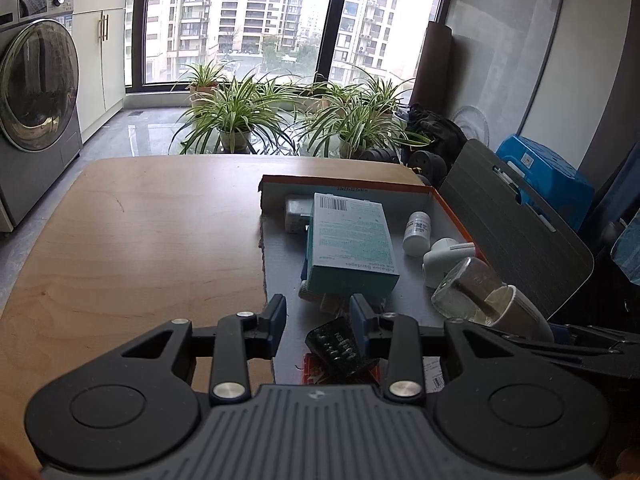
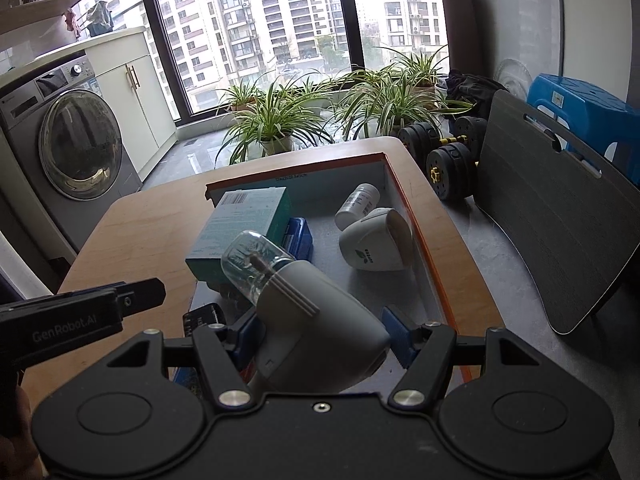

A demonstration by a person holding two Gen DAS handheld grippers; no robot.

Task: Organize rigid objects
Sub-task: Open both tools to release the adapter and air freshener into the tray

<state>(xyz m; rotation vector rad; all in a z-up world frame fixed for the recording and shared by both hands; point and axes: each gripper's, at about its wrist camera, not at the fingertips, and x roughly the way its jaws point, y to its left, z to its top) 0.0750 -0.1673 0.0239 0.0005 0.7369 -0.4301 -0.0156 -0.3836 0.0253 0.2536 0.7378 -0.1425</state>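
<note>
One shallow box (image 2: 404, 200) with an orange rim and a grey floor lies on the right half of the wooden table (image 1: 132, 240), its far wall toward the table's far edge. Inside it I count one teal carton of adhesive bandages (image 1: 350, 244) near the far left corner, lying on top of one blue case (image 2: 298, 236) and a small white item whose kind I cannot tell; one white pill bottle (image 1: 417, 232) lying by the right wall; and one white rounded device with a green leaf mark (image 2: 374, 246) just beside that bottle, nearer the box's near end. One black remote-like object (image 1: 340, 346) lies tilted at the box's near end. The right gripper (image 2: 324, 334) grasps one grey device with a clear glass dome (image 2: 316, 312) between its blue pads, above the near part of the box, dome pointing toward the carton. The left gripper (image 1: 318, 320) hangs over the box's near left edge; its fingers stand at their narrowest, clenched with nothing pressed between the pads, the black object lying below them. On the floor beyond the table stand several potted spider plants (image 1: 236, 116), one washing machine (image 1: 36, 92) and two black dumbbells (image 2: 448, 152).
</note>
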